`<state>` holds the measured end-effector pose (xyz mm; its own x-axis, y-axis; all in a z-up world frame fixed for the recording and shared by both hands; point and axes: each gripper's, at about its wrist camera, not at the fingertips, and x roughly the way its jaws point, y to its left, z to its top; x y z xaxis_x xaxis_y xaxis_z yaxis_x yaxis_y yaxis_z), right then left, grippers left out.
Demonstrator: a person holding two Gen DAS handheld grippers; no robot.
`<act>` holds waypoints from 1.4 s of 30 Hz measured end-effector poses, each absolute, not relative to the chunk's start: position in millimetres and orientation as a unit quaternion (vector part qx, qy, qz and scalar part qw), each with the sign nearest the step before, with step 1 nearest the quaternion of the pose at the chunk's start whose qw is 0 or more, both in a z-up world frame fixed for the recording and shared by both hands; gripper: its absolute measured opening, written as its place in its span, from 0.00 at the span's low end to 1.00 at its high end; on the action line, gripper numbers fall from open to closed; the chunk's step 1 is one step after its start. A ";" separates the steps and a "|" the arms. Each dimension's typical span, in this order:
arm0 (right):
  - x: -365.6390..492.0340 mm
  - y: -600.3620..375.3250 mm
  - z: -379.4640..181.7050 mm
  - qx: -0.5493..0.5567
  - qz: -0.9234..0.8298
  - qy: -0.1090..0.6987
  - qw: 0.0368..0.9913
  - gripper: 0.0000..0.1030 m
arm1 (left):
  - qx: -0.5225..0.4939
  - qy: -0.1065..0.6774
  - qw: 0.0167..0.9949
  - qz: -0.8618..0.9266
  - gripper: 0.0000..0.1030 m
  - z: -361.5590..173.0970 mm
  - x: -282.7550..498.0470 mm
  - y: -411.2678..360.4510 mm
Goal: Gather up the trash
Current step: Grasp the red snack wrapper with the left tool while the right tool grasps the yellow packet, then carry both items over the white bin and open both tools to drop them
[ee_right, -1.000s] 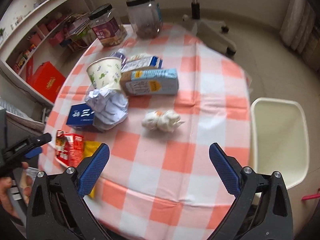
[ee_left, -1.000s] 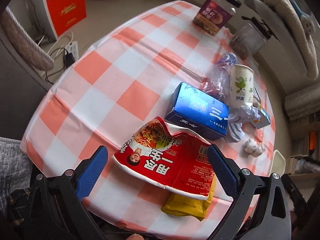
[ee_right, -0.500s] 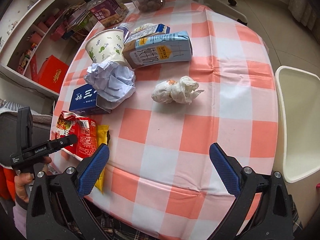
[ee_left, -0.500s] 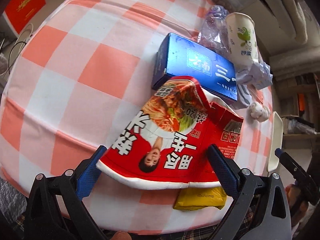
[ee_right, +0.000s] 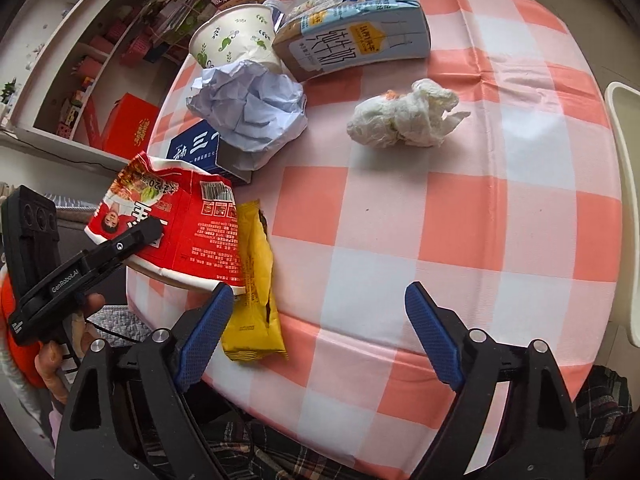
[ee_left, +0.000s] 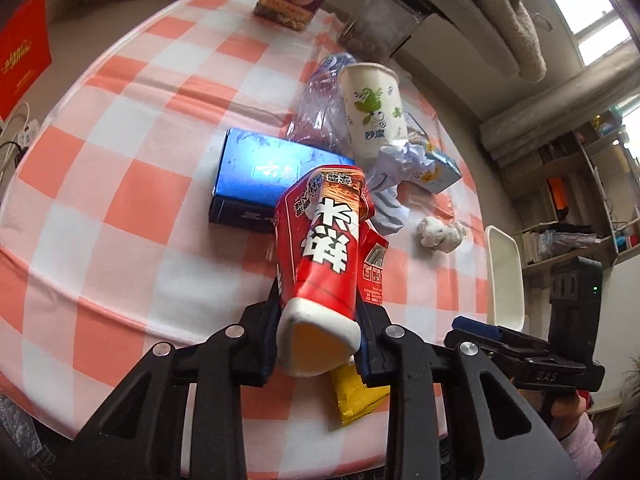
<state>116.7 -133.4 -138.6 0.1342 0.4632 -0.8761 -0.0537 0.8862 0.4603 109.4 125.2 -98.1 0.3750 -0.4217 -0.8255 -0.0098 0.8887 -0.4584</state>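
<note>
While the left wrist view looks across the checked desk [ee_left: 120, 168], the left gripper [ee_left: 318, 332] has its jaws pinching the crushed red noodle cup [ee_left: 324, 248], which rises toward 12 o'clock from the jaws. A blue box [ee_left: 256, 176] lies at 11 o'clock of it, a paper cup [ee_left: 374, 108] at 1 o'clock.

From the right wrist view, the right gripper [ee_right: 320, 340] hovers with jaws spread wide, holding nothing. A yellow wrapper [ee_right: 254, 280] lies at 10 o'clock, touching the red noodle cup; a crumpled tissue [ee_right: 404, 120] sits at 12 o'clock.
</note>
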 end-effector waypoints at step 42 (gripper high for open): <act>105.9 -75.6 -82.3 -0.012 0.201 0.512 0.835 0.21 | -0.175 0.385 0.901 -0.091 0.29 -12.1 83.1 150.4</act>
<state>105.9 -75.6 -82.3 0.3940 0.3238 -0.8602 -0.3482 0.9187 0.1863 83.1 150.4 -12.1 0.6863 -0.2988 -0.6630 0.0294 0.9223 -0.3852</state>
